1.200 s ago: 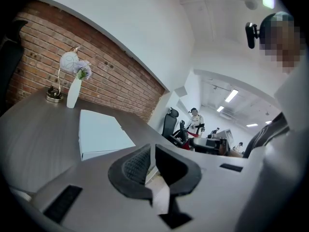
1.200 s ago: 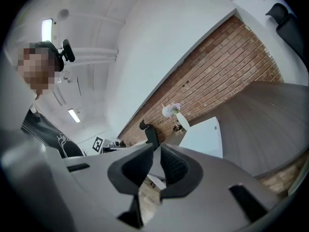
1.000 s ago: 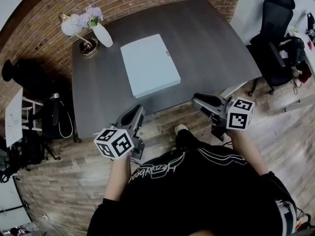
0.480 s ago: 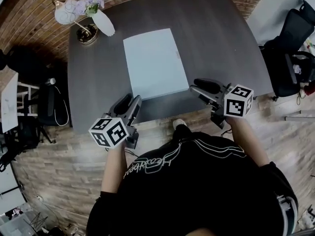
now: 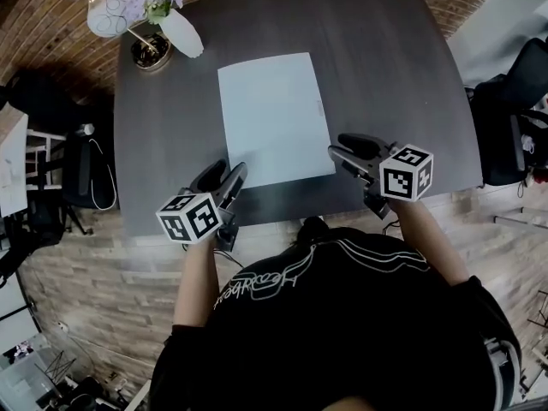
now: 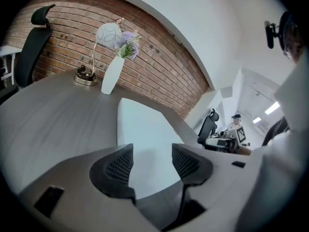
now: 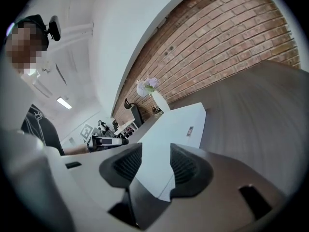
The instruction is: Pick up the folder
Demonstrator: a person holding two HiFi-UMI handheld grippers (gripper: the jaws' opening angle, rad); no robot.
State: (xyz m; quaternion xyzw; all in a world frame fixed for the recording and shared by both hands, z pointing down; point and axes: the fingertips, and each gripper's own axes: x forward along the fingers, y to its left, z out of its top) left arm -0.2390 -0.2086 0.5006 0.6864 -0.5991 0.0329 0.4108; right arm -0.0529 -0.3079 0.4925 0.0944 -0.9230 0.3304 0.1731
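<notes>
The left gripper [image 5: 228, 175] and right gripper [image 5: 336, 146] are pointing forward and slightly down. Their jaws are opening, clamping nothing.

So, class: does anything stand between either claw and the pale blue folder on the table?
Nothing visible does. The left claw and right claw, jaws opening and empty, face the flat pale blue rectangular folder's near corners over bare dark grey table. The white vase of flowers stands off at the far left corner.
</notes>
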